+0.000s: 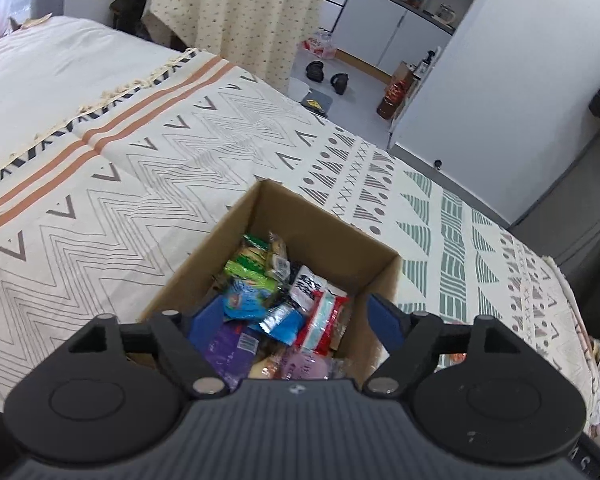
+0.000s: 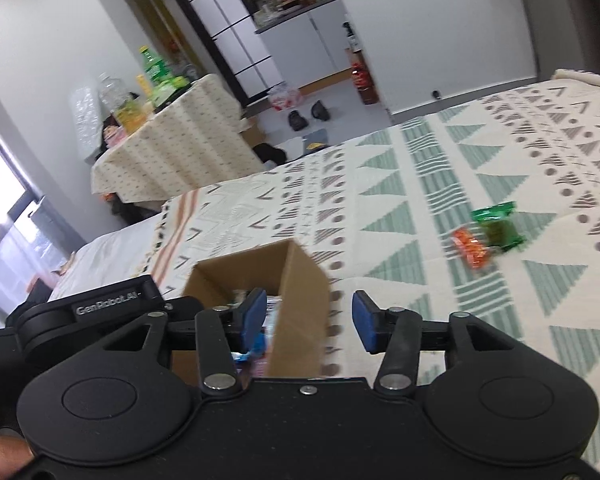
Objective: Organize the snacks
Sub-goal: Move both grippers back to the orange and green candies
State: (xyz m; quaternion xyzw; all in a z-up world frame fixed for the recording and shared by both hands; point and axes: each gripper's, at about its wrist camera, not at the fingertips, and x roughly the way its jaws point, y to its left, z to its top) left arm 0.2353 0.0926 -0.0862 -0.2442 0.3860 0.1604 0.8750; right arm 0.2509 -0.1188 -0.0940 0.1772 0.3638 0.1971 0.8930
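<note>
Box point(image 1: 284, 216) contents left-view only; green packet point(image 2: 498, 228), orange packet point(image 2: 470, 252) right-view only.

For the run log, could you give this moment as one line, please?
left gripper: open over box | right gripper: open | two packets loose on bedspread

My left tool point(image 1: 300, 320) is matte black plastic with blue pads point(image 1: 386, 320), silver pivot screws and a ribbed grey housing. My right tool point(image 2: 310, 322) matches it, with round black hubs; the left tool seen beside it reads "GenRobot.AI" in white.
</note>
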